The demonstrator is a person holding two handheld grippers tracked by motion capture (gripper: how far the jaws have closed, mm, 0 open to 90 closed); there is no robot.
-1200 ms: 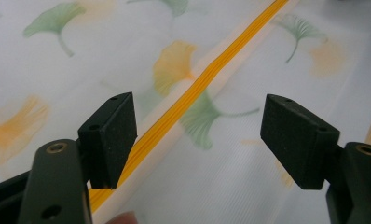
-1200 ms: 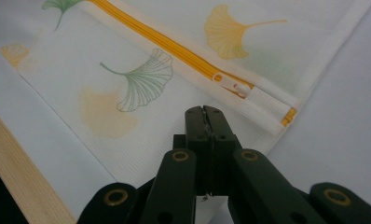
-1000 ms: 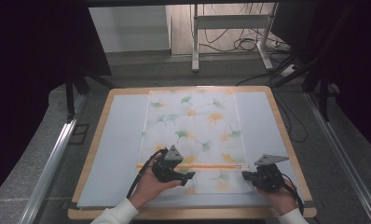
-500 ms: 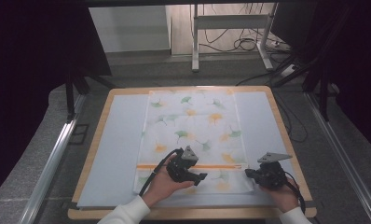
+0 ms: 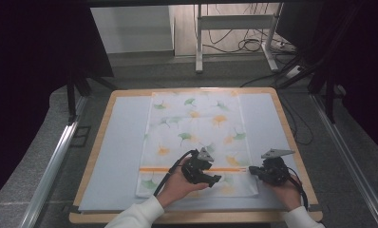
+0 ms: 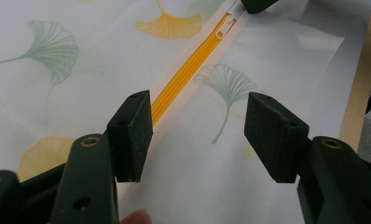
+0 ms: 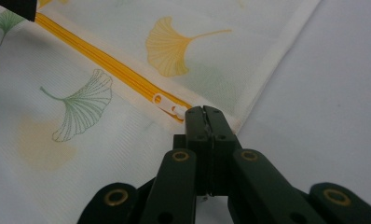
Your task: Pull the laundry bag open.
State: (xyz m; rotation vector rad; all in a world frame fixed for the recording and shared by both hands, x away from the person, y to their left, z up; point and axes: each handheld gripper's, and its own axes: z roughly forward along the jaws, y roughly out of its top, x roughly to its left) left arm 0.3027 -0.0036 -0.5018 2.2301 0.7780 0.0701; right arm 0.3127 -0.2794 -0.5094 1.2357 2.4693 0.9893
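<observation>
A white cloth cover [image 5: 196, 128] printed with ginkgo leaves lies flat on the pale mat [image 5: 120, 152]. An orange zipper [image 5: 168, 169] runs across its near part. My left gripper [image 5: 214, 179] hovers open just above the cloth, its jaws set either side of the zipper [image 6: 183, 77]. My right gripper [image 5: 251, 171] is shut, its tips [image 7: 203, 114] resting at the zipper's right end beside the white pull [image 7: 167, 105]. Whether fabric is pinched between them I cannot tell. The pull [image 6: 222, 28] lies flat ahead of the left gripper [image 6: 197, 135].
The mat sits on a wooden-edged table [image 5: 296, 156] whose front edge lies just under the hands. Metal rails [image 5: 54, 161] flank the table. A desk frame [image 5: 234, 28] and cables stand on the floor beyond it.
My left gripper has moved to the right along the zipper, toward the right gripper. The right gripper has stayed at the zipper's end.
</observation>
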